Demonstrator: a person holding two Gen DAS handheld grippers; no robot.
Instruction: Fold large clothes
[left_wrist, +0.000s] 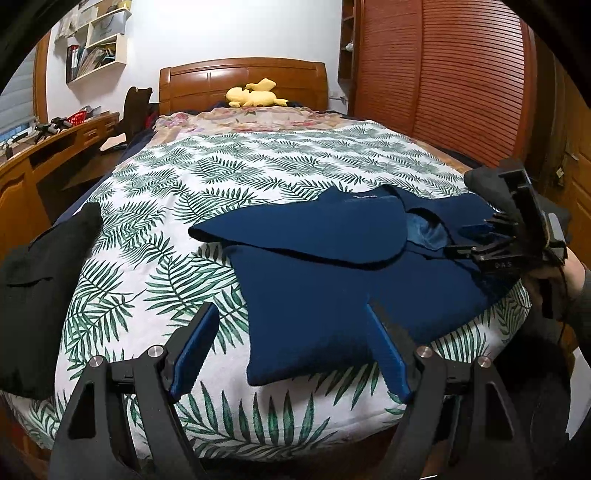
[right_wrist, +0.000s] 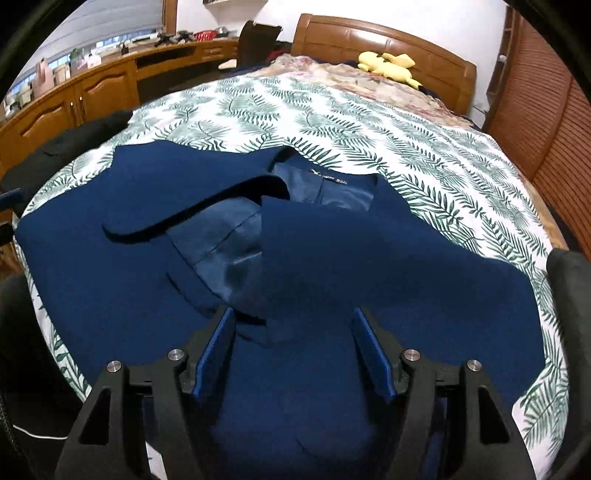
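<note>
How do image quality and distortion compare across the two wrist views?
Left wrist view: sharp, strong fisheye bowing the leaf-print bedspread, dark corner vignetting. Right wrist view: same bowing, mild softness on the navy jacket sleeve, glare sheen on its satin lining.

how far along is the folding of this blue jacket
Early on. Done: the navy jacket lies spread on the leaf-print bedspread, and one sleeve is already folded across its body. In hand: nothing; the left gripper and the right gripper are both open over the near hem, with no cloth pinched. Left: the front is still open on the shiny lining, and the body is unfolded.
</note>
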